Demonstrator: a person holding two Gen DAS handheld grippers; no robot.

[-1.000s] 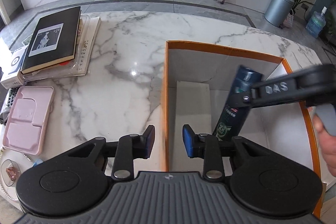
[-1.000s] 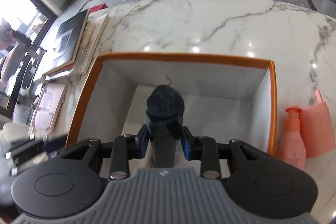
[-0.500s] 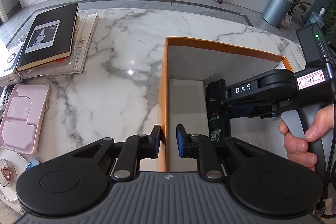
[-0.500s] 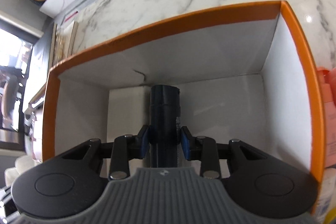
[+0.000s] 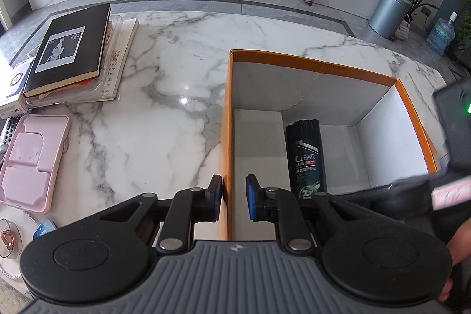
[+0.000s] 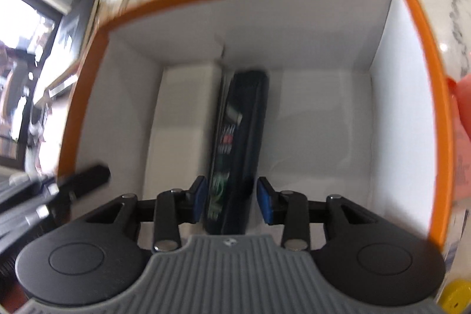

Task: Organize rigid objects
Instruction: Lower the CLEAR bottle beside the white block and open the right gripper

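Observation:
A dark green CLEAR shampoo bottle (image 5: 306,155) lies flat on the floor of the orange-rimmed white box (image 5: 312,64), beside a white inner block. In the right wrist view the bottle (image 6: 238,143) lies between and beyond my right gripper's (image 6: 231,203) blue pads, which stand apart from it; that gripper is open. My left gripper (image 5: 234,194) straddles the box's left wall (image 5: 225,137), one pad on each side, close to the wall; whether it pinches the wall is unclear.
A stack of books (image 5: 73,55) and a pink case (image 5: 32,161) lie left on the marble table (image 5: 164,114). Pink bottles (image 6: 460,137) stand just outside the box's right wall. The right gripper's body (image 5: 435,196) is at the box's near right.
The right gripper lowered the bottle into the box, opened and let it go; the bottle now lies flat. The left gripper closed in around the box's left wall.

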